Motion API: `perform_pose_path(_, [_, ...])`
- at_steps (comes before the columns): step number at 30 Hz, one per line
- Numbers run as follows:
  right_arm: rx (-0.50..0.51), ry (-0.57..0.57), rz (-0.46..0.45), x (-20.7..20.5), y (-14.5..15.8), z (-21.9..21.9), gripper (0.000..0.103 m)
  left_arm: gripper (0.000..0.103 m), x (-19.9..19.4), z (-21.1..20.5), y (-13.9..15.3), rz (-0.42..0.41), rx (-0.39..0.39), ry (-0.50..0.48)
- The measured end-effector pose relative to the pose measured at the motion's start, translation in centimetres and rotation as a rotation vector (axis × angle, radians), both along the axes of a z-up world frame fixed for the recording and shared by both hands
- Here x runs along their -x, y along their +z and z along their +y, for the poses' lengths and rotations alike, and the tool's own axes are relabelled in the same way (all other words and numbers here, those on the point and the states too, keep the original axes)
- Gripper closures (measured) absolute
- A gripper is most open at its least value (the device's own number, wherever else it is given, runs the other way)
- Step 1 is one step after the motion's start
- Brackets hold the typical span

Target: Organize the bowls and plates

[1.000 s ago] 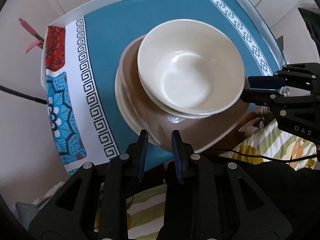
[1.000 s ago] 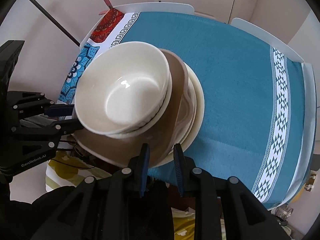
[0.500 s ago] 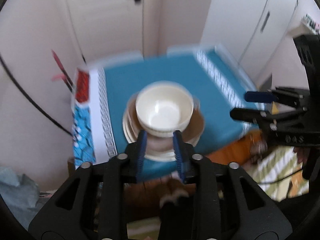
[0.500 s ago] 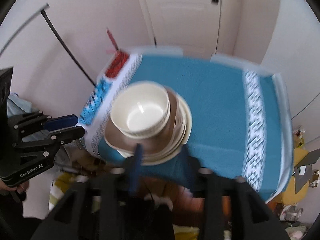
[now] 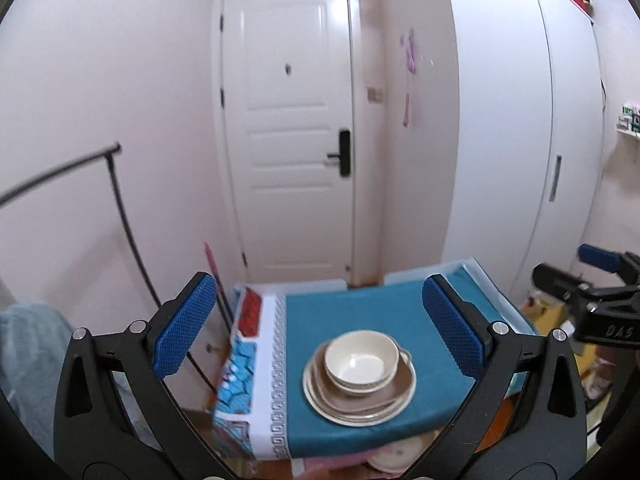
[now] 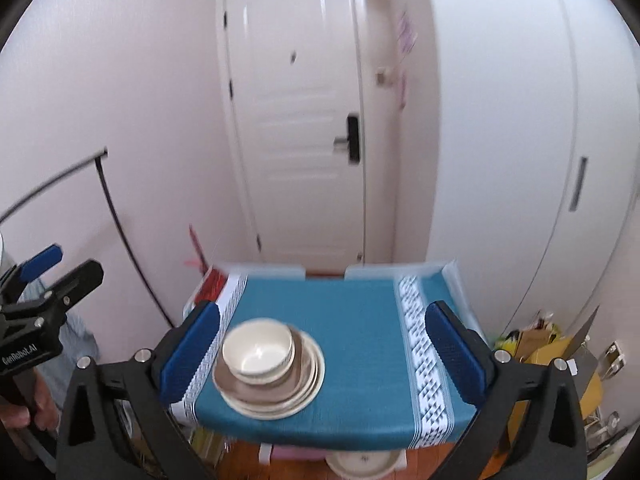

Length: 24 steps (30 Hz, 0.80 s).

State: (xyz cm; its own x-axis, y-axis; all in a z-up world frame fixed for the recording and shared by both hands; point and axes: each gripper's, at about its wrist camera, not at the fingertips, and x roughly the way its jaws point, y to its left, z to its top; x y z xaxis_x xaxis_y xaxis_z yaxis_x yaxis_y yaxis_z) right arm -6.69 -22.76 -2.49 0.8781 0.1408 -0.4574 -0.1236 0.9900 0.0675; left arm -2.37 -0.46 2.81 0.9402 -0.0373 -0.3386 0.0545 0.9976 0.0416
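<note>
A white panelled door (image 5: 290, 128) with a dark handle and lock (image 5: 343, 153) stands in the far wall, between pale pink walls. To its right runs a tall white wardrobe (image 5: 516, 140) with a slim vertical handle, and to its left a black clothes rail (image 5: 114, 184) leans out from the wall. Wooden floor (image 6: 248, 454) shows beneath the small table (image 6: 352, 320), which wears a teal patterned cloth.

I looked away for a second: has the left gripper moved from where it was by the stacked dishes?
Yes. The left gripper has pulled up and back from the cream bowl on the blue tablecloth; its jaws are opening, nothing between them.
</note>
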Motion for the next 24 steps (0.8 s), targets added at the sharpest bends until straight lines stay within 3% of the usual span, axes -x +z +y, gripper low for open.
perform_pose_path(3, [0.009, -0.033, -0.046, 1.2, 1.0, -0.3, 0.001, 0.000, 1.5, -0.6, 0.6, -0.040, -0.022, 0.011])
perform_pose_path(10, [0.020, -0.048, -0.085, 2.7, 1.7, -0.6, 0.001, 0.000, 3.0, -0.7, 0.6, -0.046, -0.005, 0.003])
perform_pose_path(24, [0.031, -0.056, -0.099, 3.5, 2.2, -0.4, 0.001, 0.000, 3.8, -1.0, 0.7, -0.054, -0.008, 0.000])
